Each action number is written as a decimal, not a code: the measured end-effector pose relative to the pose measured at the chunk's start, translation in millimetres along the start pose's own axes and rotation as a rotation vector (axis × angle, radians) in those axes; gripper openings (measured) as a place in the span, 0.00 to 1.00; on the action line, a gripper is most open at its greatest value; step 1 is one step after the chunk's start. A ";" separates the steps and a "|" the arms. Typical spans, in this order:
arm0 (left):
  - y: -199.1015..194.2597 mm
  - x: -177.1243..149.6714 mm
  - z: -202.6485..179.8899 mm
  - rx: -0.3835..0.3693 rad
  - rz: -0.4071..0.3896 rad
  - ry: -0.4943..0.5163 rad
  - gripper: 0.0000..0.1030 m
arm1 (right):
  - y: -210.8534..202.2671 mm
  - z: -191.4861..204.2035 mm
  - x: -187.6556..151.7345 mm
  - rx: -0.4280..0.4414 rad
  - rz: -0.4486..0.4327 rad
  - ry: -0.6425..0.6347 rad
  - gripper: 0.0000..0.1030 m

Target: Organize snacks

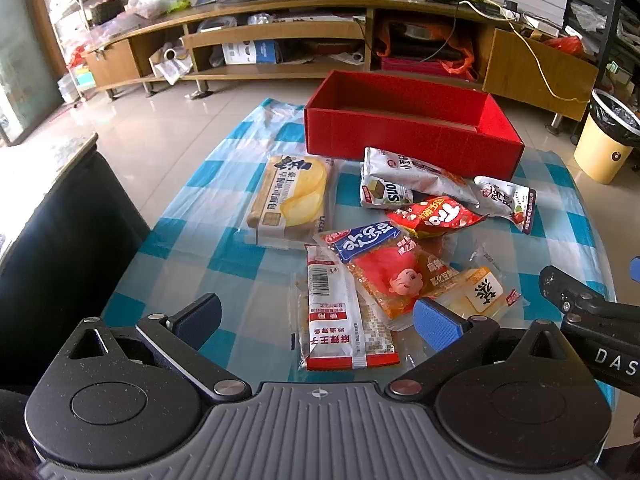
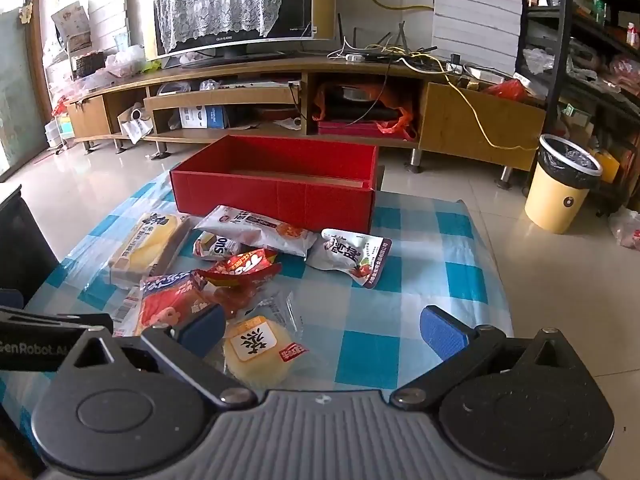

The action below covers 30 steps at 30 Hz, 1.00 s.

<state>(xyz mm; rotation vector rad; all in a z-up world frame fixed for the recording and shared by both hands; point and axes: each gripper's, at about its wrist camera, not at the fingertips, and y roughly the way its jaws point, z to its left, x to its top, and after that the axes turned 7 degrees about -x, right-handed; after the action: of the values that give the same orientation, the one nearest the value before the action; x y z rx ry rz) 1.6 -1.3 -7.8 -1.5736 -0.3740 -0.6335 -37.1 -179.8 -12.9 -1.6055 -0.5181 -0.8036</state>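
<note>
Both grippers hang wide open and empty over a checked worktop (image 1: 192,248), poised at the start of a tidy-up. The left gripper (image 1: 318,316) hovers above a long white-and-red barcode packet (image 1: 336,312); the right gripper (image 2: 322,326) sits over a round yellow pastry in clear wrap (image 2: 258,350), its left pad close to an orange-red cartoon packet (image 2: 168,308).

The snacks lie in a loose heap at the worktop's middle, with the empty red box (image 2: 276,194) at twelve o'clock behind them. A wrapped sliced loaf (image 1: 292,200) rests at ten o'clock of the heap, a long white pouch (image 1: 416,172) just in front of the box wall, and a small white sachet (image 2: 352,254) at two o'clock, apart from the rest.

By my reading, the first pick is the job in hand. The pastry looks the cleanest target for the right gripper: it lies nearly clear of its neighbours. Closing gently seems wise, since it looks soft. The overlapped packets are better left until the top ones are gone, and each load needs lifting clear of the box's near wall.
</note>
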 end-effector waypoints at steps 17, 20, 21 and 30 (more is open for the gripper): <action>0.2 -0.3 3.3 -0.001 0.005 -0.005 1.00 | -0.6 1.7 0.1 0.008 0.006 -0.008 0.98; 0.3 -0.3 3.3 -0.002 0.006 -0.005 1.00 | -0.7 2.8 0.1 0.010 0.006 -0.012 0.98; 0.3 -0.3 3.2 -0.002 0.005 -0.005 1.00 | -0.7 3.0 0.1 0.010 0.007 -0.013 0.98; 0.7 -0.2 3.0 0.000 0.005 -0.005 1.00 | -0.7 4.8 -0.6 0.012 0.009 -0.017 0.98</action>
<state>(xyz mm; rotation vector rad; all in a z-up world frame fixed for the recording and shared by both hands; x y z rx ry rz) 2.3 1.6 -8.5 -1.5759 -0.3738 -0.6254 -36.9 -174.9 -13.2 -1.6037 -0.5268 -0.7787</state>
